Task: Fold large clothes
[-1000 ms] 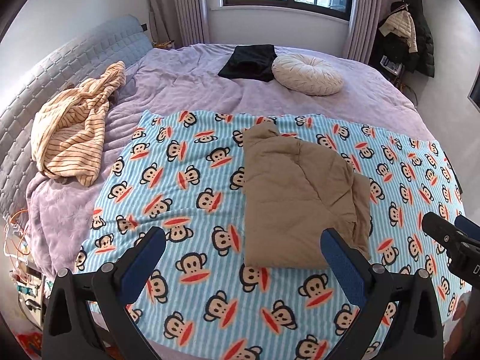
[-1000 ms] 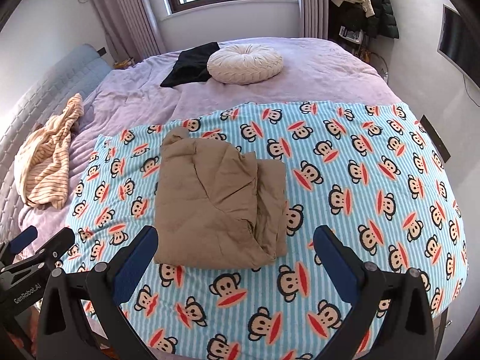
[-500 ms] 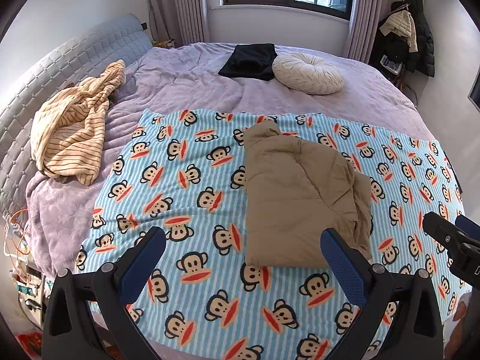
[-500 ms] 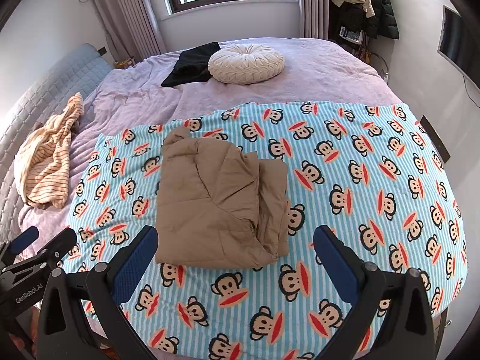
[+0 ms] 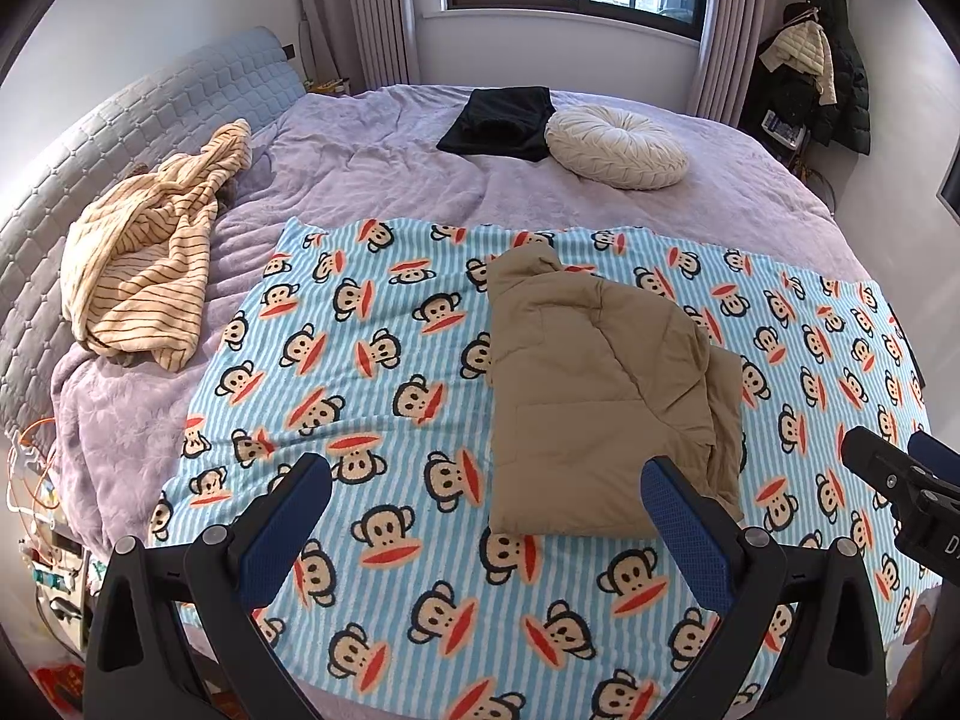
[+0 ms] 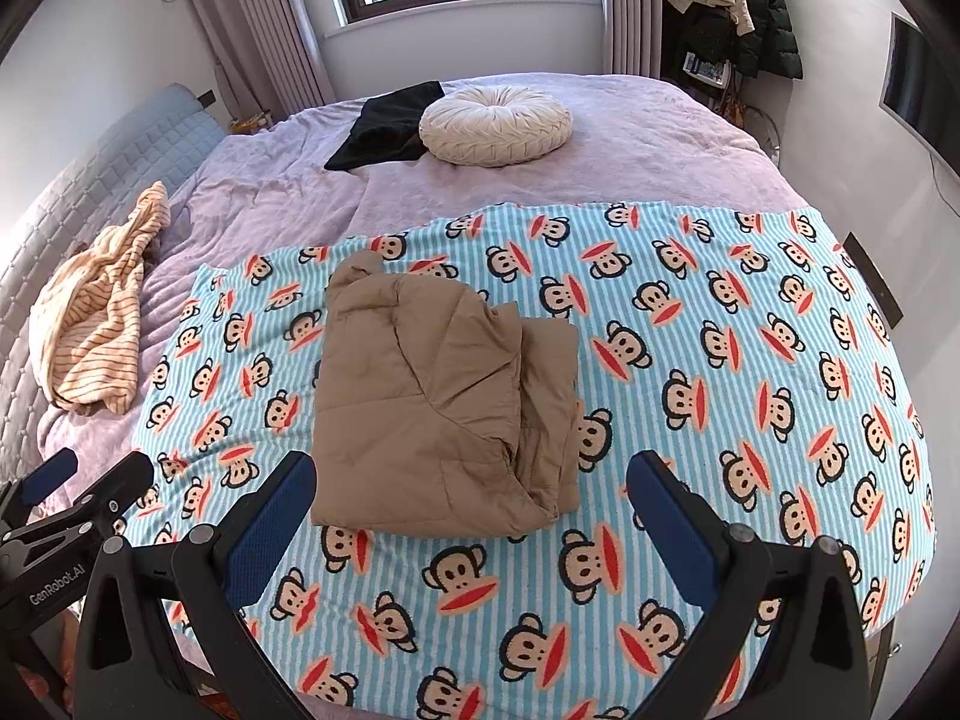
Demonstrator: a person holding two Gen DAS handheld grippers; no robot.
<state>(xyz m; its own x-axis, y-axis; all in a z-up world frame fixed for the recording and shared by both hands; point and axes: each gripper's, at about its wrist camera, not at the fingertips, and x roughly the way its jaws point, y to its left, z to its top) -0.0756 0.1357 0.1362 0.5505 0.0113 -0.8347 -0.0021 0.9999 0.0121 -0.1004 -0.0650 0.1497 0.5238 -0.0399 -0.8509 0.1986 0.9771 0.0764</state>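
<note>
A tan padded garment (image 5: 600,396) lies folded into a rough rectangle on the blue monkey-print blanket (image 5: 372,372); it also shows in the right wrist view (image 6: 438,402). My left gripper (image 5: 486,480) is open and empty, held above the blanket's near edge, just short of the garment. My right gripper (image 6: 471,480) is open and empty too, above the near edge in front of the garment. Each gripper shows at the edge of the other's view, the right one in the left wrist view (image 5: 900,492) and the left one in the right wrist view (image 6: 72,498).
A cream striped garment (image 5: 144,252) lies crumpled at the left by the grey headboard (image 5: 120,120). A black folded cloth (image 5: 498,120) and a round white cushion (image 5: 618,147) sit at the far end of the purple bed. Coats (image 5: 822,60) hang at the far right.
Both views have risen and pulled back very slightly. The garment and blanket lie as before, and both grippers stay open.
</note>
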